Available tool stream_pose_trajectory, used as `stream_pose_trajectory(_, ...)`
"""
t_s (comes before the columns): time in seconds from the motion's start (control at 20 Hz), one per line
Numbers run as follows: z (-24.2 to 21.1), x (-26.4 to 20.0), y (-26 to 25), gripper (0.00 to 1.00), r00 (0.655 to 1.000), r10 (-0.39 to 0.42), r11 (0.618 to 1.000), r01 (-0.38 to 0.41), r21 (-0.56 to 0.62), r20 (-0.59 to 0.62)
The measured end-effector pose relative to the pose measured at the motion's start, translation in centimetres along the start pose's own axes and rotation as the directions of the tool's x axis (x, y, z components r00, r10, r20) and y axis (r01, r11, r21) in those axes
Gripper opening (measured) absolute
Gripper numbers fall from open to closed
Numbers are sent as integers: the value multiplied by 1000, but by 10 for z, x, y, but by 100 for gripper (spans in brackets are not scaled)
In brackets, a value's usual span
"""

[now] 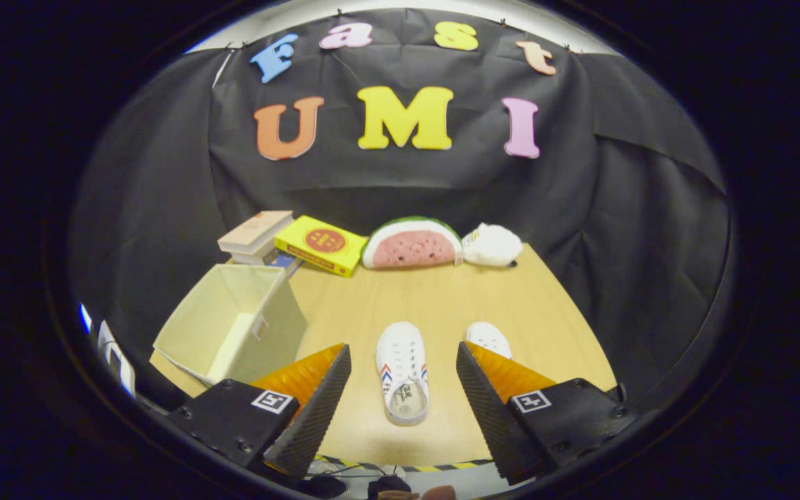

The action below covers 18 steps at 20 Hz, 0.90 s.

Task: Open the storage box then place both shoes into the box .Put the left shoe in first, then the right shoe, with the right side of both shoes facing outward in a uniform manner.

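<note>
Starting at the left, a cream fabric storage box (233, 323) sits on the wooden table (442, 292) with its top open and its inside bare, tilted a little so the opening faces up and toward the camera. It lies just ahead of the left finger and partly beside it, its near corner close to that finger's tip. Behind the box, at the back of the table, a stack of books (255, 235) rests with a yellow book (320, 244) leaning next to it.

Moving to the middle, the gripper (403, 385) hangs above the near edge of the table with its two fingers spread wide and holding nothing. One white shoe (402, 371) lies flat on the table in the gap between the fingers, toe pointing away and heel nearest the camera, touching neither finger. Far beyond it, against the black cloth wall, stands a watermelon-slice cushion (412, 244).

Further right, a second white shoe (489, 339) lies just beyond the right finger, its near half hidden behind that finger. At the back, beside the cushion, sits a white plush toy (492, 245).
</note>
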<state>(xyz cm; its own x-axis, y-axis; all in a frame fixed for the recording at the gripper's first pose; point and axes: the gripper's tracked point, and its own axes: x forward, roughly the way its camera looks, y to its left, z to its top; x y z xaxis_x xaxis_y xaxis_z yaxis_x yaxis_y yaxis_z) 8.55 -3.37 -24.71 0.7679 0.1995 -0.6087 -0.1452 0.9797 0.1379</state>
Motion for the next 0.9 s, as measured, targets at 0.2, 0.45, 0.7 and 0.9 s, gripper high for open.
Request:
stream_pose_trajectory(0.2, -29, 49, -23, 99, 991, 28, 1000, -29, -6, -128)
stream_pose_trajectory(0.45, -58, 116, -43, 99, 980, 39, 998, -49, -44, -195)
stream_pose_trajectory(0.7, -79, 159, -52, 99, 975, 51, 996, -67, -65, -217)
stream_pose_trajectory(0.9, -80, 178, -48, 97, 972, 76, 993, -93, -67, -222)
